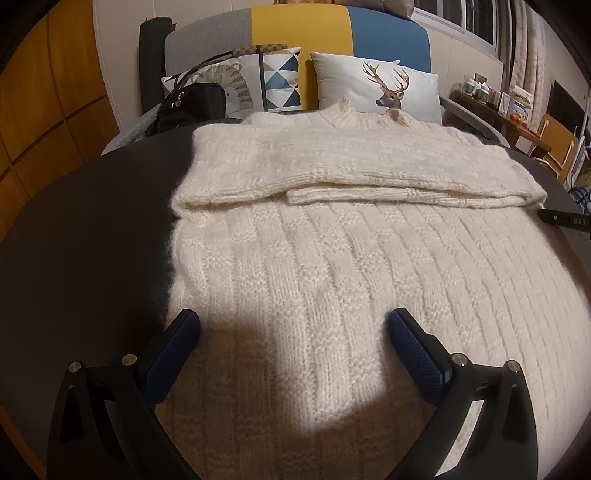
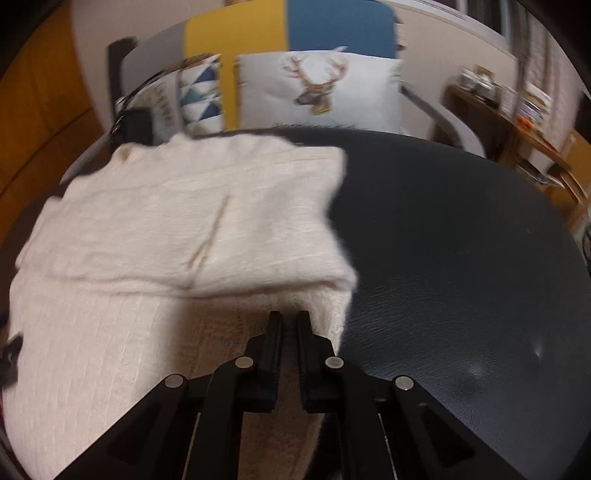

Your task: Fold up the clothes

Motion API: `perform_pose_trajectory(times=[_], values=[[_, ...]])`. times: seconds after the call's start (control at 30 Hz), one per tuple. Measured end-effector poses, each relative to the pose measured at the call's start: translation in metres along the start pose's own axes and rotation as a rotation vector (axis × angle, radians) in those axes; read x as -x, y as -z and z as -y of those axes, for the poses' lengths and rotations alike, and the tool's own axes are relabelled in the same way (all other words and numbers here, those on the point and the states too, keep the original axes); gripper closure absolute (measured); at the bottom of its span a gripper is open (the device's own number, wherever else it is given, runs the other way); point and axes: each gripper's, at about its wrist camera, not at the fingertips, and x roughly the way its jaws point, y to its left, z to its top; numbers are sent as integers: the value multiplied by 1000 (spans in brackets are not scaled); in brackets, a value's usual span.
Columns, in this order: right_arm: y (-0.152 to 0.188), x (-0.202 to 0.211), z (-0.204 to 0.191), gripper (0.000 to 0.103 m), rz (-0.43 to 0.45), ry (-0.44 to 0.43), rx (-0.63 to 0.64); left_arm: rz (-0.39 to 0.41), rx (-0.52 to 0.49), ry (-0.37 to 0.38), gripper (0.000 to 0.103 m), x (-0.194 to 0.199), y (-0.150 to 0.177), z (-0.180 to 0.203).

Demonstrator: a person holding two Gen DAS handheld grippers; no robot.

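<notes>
A cream knitted sweater [image 1: 332, 280] lies flat on a dark round table [image 1: 92, 229], with both sleeves [image 1: 351, 173] folded across its chest. My left gripper [image 1: 291, 332] hovers open over the lower left part of the sweater, its blue pads [image 1: 413, 350] wide apart and holding nothing. In the right wrist view, blurred, the sweater [image 2: 147, 240] covers the left half of the table [image 2: 461, 258]. My right gripper [image 2: 289, 319] is shut above the sweater's right edge. Only a thin slit shows between its fingers. Whether any knit is pinched there I cannot tell.
Behind the table stands a grey, yellow and blue sofa [image 1: 299, 29] with a deer cushion [image 1: 376, 85], a patterned cushion [image 1: 280, 77] and a black handbag [image 1: 192, 103]. A wooden side table [image 1: 498, 107] with small items is at the back right.
</notes>
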Motion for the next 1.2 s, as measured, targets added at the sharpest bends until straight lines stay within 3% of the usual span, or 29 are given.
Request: perform_pose_trajectory(times=[0.1,0.2,0.27,0.37,0.47,0.7,0.8,0.87,0.97,1.2], values=[[-1,4,-2,95,-16,-4,11,1,1,1,0,0,1,-1],[4,27,-10,94,8,-60,-10,1,3,5,0,1,1,-2],[13,36,-24,94,0,-22,38,1,3,4,0,1,1,-2],[34,34,-41,85,-29,108,122,1,3,5,0,1,1,-2],[45,29,-45,83,19,160,136,0,2,5,0,1,1,-3],[43,34,-37,83,6,143,97,0,2,7,0,1,0,-3],[48,58,-36,80,27,93,42,0,3,7,0,1,1,-3],[58,70,-46,80,34,80,74,0,2,6,0,2,1,-3],[77,65,-61,80,-9,130,153,0,2,5,0,2,1,-3],[101,66,-68,79,87,198,164,0,-1,2,0,2,1,-2]])
